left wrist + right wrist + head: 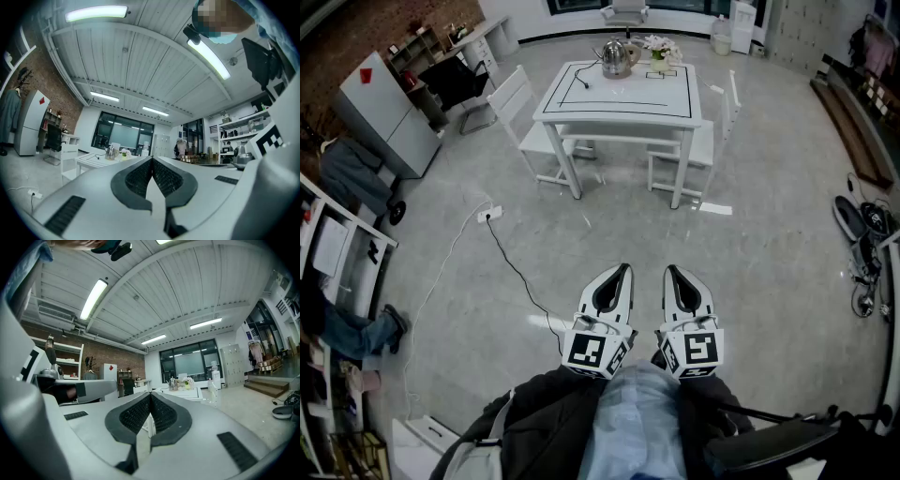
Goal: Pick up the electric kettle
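1. grey polished floor (750,244) fills most of the head view, with a white table (628,98) standing far ahead of the person.
2. the electric kettle (616,58) stands upright at the table's far edge, about midway along it, just beside a small pot of flowers (660,47) on its right.
3. a white chair (517,112) sits at the table's left edge and another chair (715,127) at its right edge.
4. a power strip (488,215) lies on the floor short of the table, with a black cord (517,272) running from it toward the person.
5. the left gripper (624,269) is held level close to the person's body, jaws pressed together with nothing between them, well apart from the kettle.
6. the right gripper (671,270) sits just beside it, level, jaws likewise together and empty.
7. both gripper views show the kettle small and distant beyond the closed jaw tips.
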### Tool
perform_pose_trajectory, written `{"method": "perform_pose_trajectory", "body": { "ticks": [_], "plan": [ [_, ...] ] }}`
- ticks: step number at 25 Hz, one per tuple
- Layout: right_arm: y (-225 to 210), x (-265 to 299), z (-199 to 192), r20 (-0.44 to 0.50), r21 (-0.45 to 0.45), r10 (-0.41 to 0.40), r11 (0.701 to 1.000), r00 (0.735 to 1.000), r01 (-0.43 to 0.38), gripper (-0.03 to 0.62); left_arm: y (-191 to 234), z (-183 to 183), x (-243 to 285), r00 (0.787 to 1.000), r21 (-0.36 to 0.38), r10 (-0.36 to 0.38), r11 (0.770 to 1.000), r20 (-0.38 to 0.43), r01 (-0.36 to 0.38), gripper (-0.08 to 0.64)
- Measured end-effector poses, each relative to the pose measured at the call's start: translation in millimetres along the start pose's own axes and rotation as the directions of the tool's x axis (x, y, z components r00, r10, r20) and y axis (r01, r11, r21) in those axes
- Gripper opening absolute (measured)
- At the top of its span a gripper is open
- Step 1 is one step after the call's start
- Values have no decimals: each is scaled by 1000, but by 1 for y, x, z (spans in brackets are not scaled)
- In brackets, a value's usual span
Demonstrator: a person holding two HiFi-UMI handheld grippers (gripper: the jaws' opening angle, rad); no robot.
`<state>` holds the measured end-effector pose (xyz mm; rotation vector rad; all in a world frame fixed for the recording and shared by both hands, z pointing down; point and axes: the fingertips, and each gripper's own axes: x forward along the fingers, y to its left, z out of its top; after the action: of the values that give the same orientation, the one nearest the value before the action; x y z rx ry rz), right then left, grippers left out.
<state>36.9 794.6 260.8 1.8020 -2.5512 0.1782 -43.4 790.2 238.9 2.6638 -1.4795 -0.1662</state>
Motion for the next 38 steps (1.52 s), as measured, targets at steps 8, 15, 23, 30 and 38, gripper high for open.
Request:
{"method": "perform_pose_trajectory", "body": {
  "ticks": [8,15,23,30,38],
  "plan": [
    [-18,-2,-2,3,9,7,1000,1000,-7,17,-10,-9,11,1000,3,13,1000,-3,-13,6],
    [-41,-5,-5,11,50,47,998,999,-48,17,-27,-16,27,999,11,36,999,-23,-35,6],
    [-66,-6,-10,-7,67,77,995,997,-77,18,-44,-28,38,996,11,69,998,-56,-69,6],
    [-71,39,-23,-21,60,103,993,994,-101,18,-10,-36,69,995,9,90,996,-44,-90,6],
    [-77,129,-19,-44,44,93,995,995,-92,18,55,-34,134,997,-26,68,997,-26,-68,6]
  ]
}}
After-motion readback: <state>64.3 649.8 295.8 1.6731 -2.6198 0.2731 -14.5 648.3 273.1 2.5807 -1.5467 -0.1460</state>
